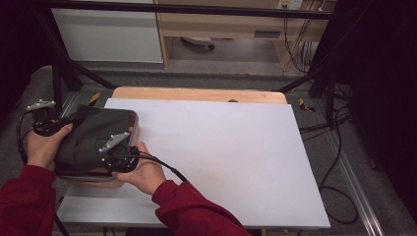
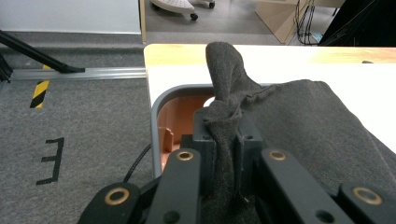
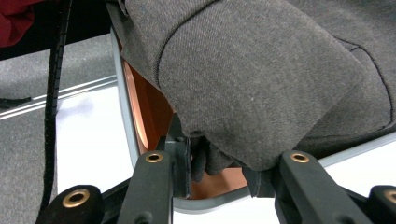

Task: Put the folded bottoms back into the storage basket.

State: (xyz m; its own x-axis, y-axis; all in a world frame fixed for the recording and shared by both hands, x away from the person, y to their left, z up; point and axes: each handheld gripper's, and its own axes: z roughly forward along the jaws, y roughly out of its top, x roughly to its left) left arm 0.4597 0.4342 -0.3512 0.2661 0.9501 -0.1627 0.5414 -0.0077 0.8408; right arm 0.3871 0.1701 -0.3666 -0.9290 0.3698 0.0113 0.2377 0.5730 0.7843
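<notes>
Over the rounded bin point(image 1: 132, 129) lies dark twill cloth point(image 1: 93, 137).

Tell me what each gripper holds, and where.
Left gripper pinches a bunched edge of the dark cloth. Right gripper grips a fold at its other side.

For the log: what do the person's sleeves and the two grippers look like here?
Both sleeves are dark red. The left gripper and right gripper are black, with flat jaw links set with brass-coloured rivets. In the high view each carries a grey three-cornered plate on top, and a black cable trails from each.
</notes>
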